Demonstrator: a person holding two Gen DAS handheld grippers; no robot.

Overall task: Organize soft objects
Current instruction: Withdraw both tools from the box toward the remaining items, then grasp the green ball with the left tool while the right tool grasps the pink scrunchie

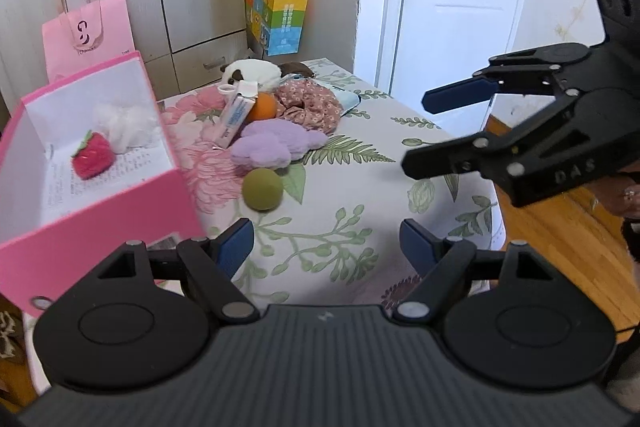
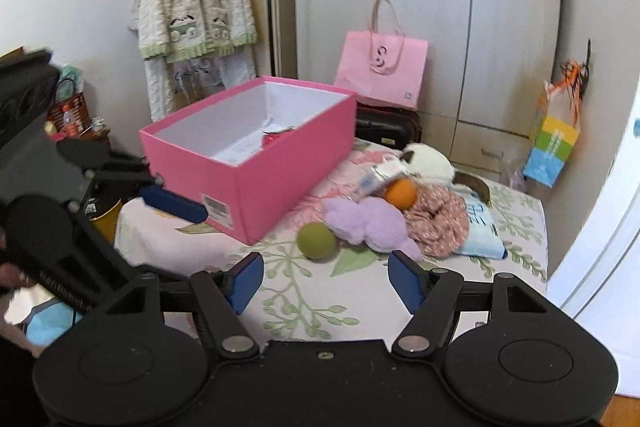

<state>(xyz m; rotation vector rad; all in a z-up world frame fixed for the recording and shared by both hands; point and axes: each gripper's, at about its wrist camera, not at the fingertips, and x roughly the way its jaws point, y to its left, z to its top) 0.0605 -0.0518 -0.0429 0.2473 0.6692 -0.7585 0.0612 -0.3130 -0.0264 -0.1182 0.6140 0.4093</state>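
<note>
Partly done: pink cardboard box [image 1: 120, 203] holds a red plush strawberry [image 1: 92, 155] and white fluffy item [image 1: 124, 125]; olive-green ball [image 1: 262, 189], lilac plush toy [image 1: 272, 145] and floral fabric scrunchie [image 1: 310, 103] remain on the floral-covered table [image 1: 360, 187]; left gripper [image 1: 326, 247] and right gripper [image 2: 326, 281] both released, empty.

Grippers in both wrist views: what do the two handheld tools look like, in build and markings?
Both are matte black plastic with linkage arms pinned by silver rivets and two round discs on a ribbed body. The left gripper and right gripper each carry dark blue textured pads on the fingers. Seen from the left wrist view, the right gripper's side shows raised lettering, reading roughly "DAS". No cables or sleeves are clear.
</note>
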